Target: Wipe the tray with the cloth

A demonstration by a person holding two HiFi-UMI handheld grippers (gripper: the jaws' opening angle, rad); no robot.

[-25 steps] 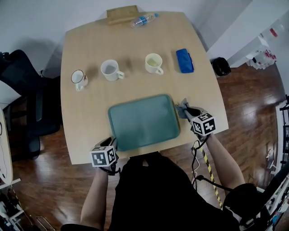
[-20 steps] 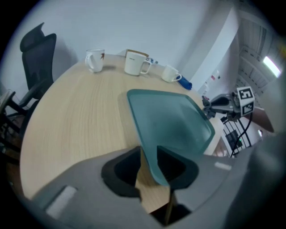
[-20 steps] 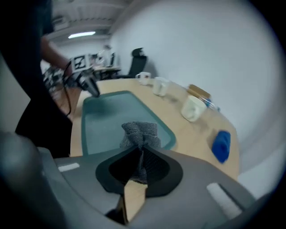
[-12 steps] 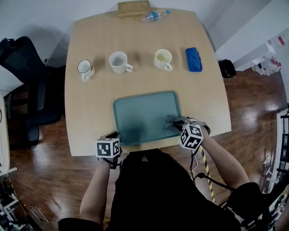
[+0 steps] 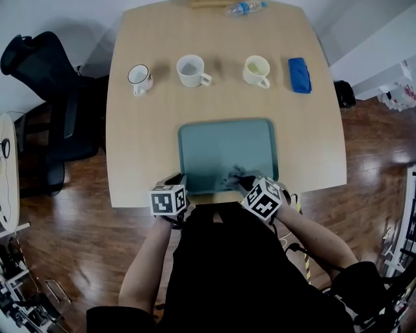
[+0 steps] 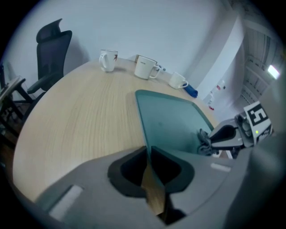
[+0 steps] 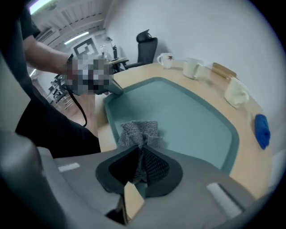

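Observation:
The teal tray [image 5: 221,146] lies on the wooden table [image 5: 140,143] near its front edge. My left gripper [image 5: 181,183] sits at the tray's near-left corner, and in the left gripper view its jaws [image 6: 148,154] are shut on the tray [image 6: 172,120] rim. My right gripper [image 5: 244,182] is shut on a crumpled grey cloth [image 5: 234,175], which rests on the tray floor by the near rim, right of centre. In the right gripper view the cloth [image 7: 138,132] bunches out of the shut jaws onto the tray [image 7: 192,116]. The right gripper [image 6: 223,134] also shows in the left gripper view.
Three mugs stand in a row behind the tray: a white one with a dark rim [image 5: 138,77], a white one [image 5: 192,70] and a cream one [image 5: 257,70]. A blue folded item [image 5: 299,75] lies at the right, a bottle [image 5: 242,8] at the far edge. An office chair [image 5: 58,97] stands on the left.
My right gripper has carried the cloth from beside the tray's right edge onto the tray and leftward along its near rim. The left gripper has stayed at the near-left corner.

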